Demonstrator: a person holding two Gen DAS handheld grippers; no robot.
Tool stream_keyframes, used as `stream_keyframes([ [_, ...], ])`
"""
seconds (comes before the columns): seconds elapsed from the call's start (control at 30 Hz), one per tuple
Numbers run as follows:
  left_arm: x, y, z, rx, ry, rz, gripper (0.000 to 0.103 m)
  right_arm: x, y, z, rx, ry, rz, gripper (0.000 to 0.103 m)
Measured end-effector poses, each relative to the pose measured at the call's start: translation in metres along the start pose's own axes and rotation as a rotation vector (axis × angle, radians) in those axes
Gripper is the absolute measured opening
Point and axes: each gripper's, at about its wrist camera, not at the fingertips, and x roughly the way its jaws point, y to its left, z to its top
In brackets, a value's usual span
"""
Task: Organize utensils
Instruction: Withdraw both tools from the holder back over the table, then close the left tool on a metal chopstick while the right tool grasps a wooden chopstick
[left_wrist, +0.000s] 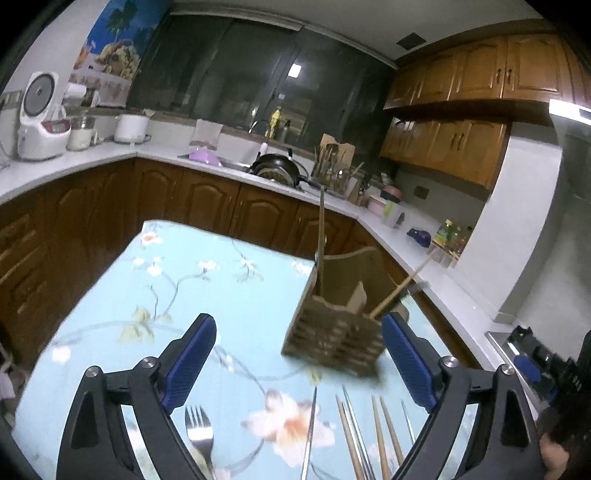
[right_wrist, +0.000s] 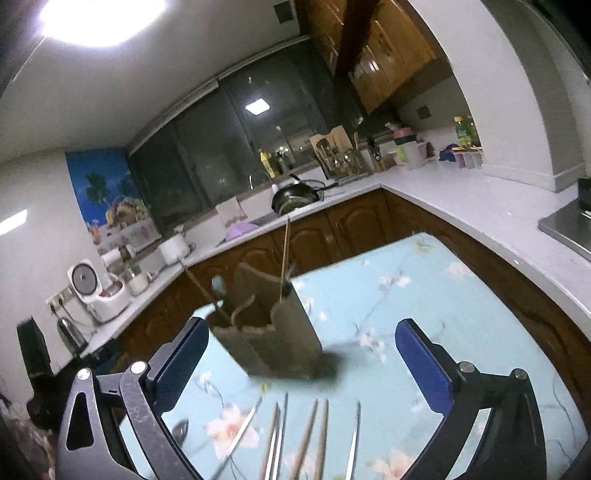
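Left of holder: the flowered counter (left_wrist: 110, 317) lies bare from the wooden utensil holder (left_wrist: 332, 339) out to its left edge, open to a low pass.
Above holder: one chopstick (left_wrist: 321, 236) stands upright and a second (left_wrist: 402, 286) leans right, barring the way over the rim.
Near edge: a fork (left_wrist: 199, 432) and loose chopsticks (left_wrist: 384, 439) lie flat in a row just before the holder.
Right of holder: bare cloth, seen from the right wrist.

Wooden utensil holder (left_wrist: 334, 341) on floral table (left_wrist: 207, 295) — fork (left_wrist: 199, 432), chopsticks (left_wrist: 369, 439) nearer, between open, empty left tongs (left_wrist: 299, 363).
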Motion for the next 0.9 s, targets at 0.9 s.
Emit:
stream_keyframes([
  [0.9,-0.041,0.011,-0.048,0.080,0.184,0.090,0.091,-0.002,0.010,-0.097,-0.067,0.202,-0.065,0.102],
])
